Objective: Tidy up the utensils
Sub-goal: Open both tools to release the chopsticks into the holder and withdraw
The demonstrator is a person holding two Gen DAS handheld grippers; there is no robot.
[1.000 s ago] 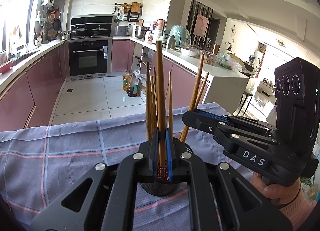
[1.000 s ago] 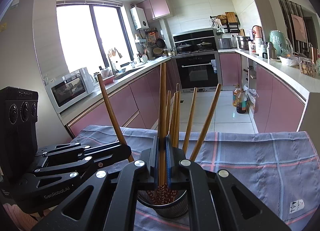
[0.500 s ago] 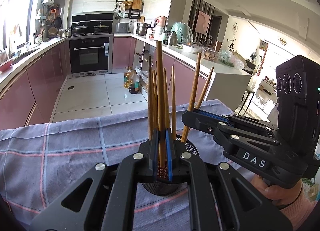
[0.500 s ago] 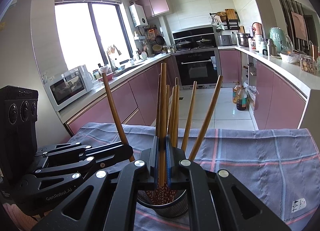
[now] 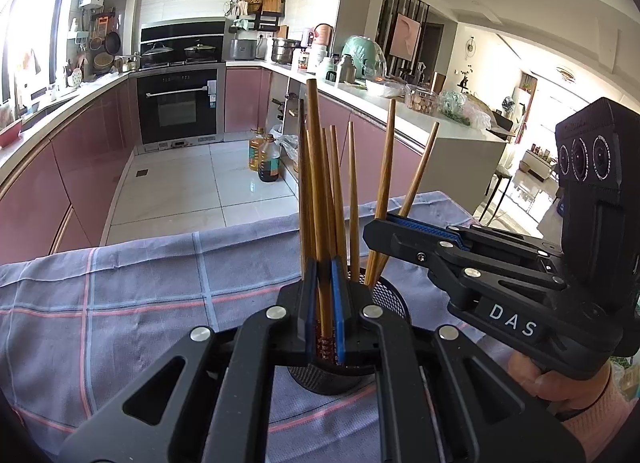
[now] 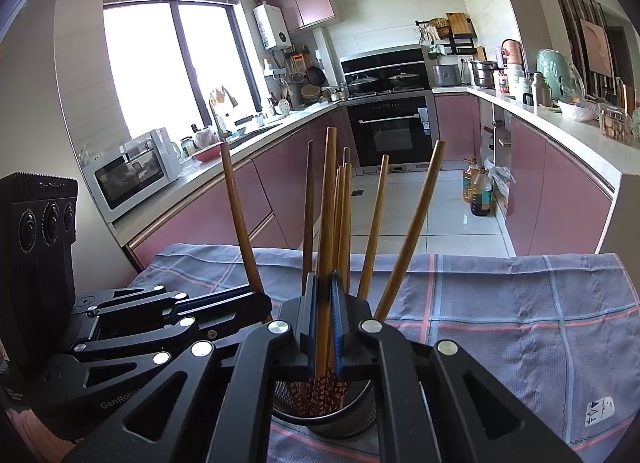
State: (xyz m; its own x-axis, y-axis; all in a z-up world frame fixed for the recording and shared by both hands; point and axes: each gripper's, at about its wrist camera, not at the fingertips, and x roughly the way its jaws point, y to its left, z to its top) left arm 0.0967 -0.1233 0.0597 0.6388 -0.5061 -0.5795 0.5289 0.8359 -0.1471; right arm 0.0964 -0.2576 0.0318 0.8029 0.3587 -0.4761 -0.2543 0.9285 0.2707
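Chopsticks (image 5: 352, 191) in a bunch, tall and brown, down in the black mesh cup (image 5: 390, 297). Cup on the blue checked cloth (image 5: 140, 283), at 6 o'clock in both views, mostly hidden behind the claws.

Left claw (image 5: 323, 269) pressed together, pinching one chopstick (image 5: 316, 183), at 6 o'clock in the left view. Patterned red end of that stick low between the pads, over the cup's mouth. Right claw (image 6: 325, 283) pressed together too, pinching another chopstick (image 6: 328, 203) the same way. In the left view, right claw at 3 o'clock, with a hand (image 5: 532, 375) under it. In the right view, left claw at 8 o'clock, tips close beside the cup.

Looks like the dropping-in step: two sticks held upright, bottom ends at or just inside the cup, hard to tell how deep. Most of the job probably done, with many sticks already in.

Next, probably: open both claws slowly and let the sticks slide down. Then lift straight up, toward 12 o'clock, clear of the leaning sticks. Could knock the light cup over if bumped, so go gently.
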